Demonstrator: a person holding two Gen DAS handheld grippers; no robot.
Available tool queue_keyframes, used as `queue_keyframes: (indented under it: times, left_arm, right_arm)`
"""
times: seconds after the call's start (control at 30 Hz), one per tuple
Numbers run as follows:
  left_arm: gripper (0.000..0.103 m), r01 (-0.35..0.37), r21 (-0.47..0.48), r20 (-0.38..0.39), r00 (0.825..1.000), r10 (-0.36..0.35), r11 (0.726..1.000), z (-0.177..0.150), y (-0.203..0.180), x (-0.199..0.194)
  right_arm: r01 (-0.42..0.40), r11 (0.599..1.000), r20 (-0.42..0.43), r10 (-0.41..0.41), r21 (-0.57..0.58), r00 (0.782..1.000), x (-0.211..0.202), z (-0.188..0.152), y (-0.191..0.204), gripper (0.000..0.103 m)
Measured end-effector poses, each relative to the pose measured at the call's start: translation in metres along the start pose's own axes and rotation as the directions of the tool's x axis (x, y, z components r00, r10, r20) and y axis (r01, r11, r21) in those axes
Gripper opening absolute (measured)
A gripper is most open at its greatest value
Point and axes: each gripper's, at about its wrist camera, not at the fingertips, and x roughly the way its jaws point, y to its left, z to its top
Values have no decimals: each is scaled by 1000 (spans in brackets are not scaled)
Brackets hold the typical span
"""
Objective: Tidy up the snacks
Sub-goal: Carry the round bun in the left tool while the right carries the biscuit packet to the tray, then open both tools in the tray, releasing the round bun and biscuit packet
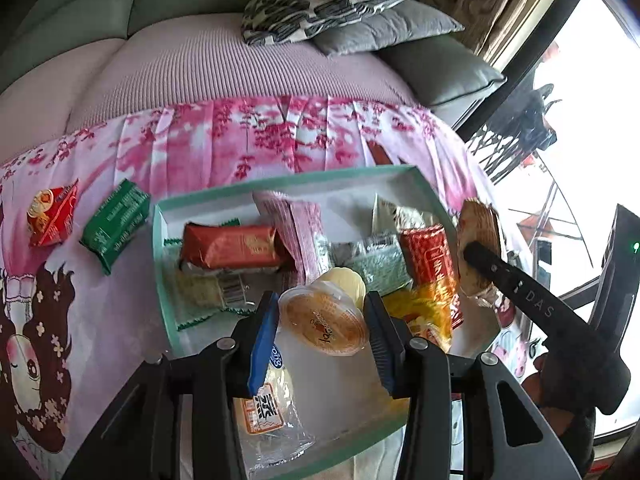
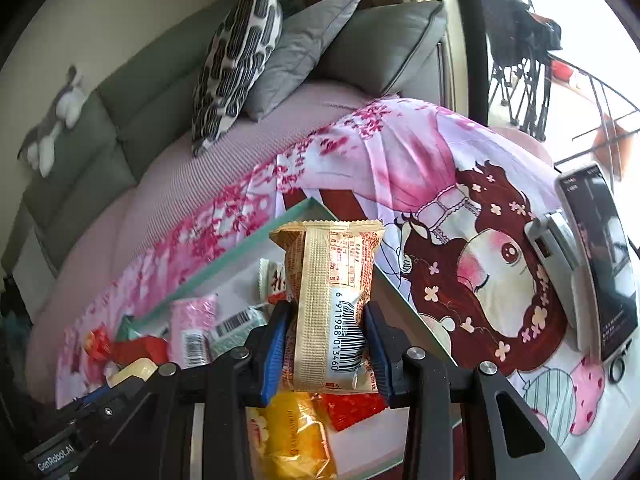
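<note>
A grey sofa point(image 1: 80, 12) carries a pink printed cloth point(image 1: 248, 136), on which lies a shallow mint-rimmed box point(image 1: 160, 264) crowded with wrapped snacks. Three cushions appear in both views: one patterned point(image 2: 236, 64), two grey. Only the right wrist view shows a plush toy point(image 2: 52, 120) on the sofa back and a phone on a stand point(image 2: 600, 264). Only the left wrist view shows two packets lying outside the box: one red point(image 1: 52, 216), one green point(image 1: 114, 224). The left gripper point(image 1: 324, 320) clamps a lidded jelly cup point(image 1: 324, 320) above the box. The right gripper point(image 2: 326, 340) is closed firmly on a tan barcoded packet point(image 2: 328, 280), held upright at the box's edge.
</note>
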Motion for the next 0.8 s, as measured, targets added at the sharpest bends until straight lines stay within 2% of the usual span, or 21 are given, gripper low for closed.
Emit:
queue_keyframes:
  times: [0.23, 0.43, 0.5, 0.63, 0.7, 0.8]
  left_arm:
    - [45, -19, 1, -20, 1000, 19, 1000, -4, 1, 11]
    - [45, -9, -6, -30, 999, 9, 1000, -5, 1, 13]
    - [49, -13, -6, -27, 1000, 12, 1000, -4, 1, 11]
    - [52, -17, -15, -29, 999, 16, 1000, -4, 5, 9]
    - [55, -23, -24, -28, 999, 22, 999, -4, 7, 7]
    - [57, -31, -39, -24, 999, 30, 999, -5, 13, 3]
  right_arm:
    - [3, 997, -2, -4, -73, 1000, 8, -5, 10, 41]
    - [40, 996, -19, -41, -75, 999, 11, -5, 9, 44]
    - [42, 997, -34, -44, -61, 998, 13, -6, 5, 49]
    - [54, 997, -51, -57, -61, 997, 14, -6, 3, 53]
    - [55, 997, -52, -59, -62, 997, 13, -6, 3, 62]
    - [56, 996, -54, -59, -67, 997, 12, -6, 3, 70]
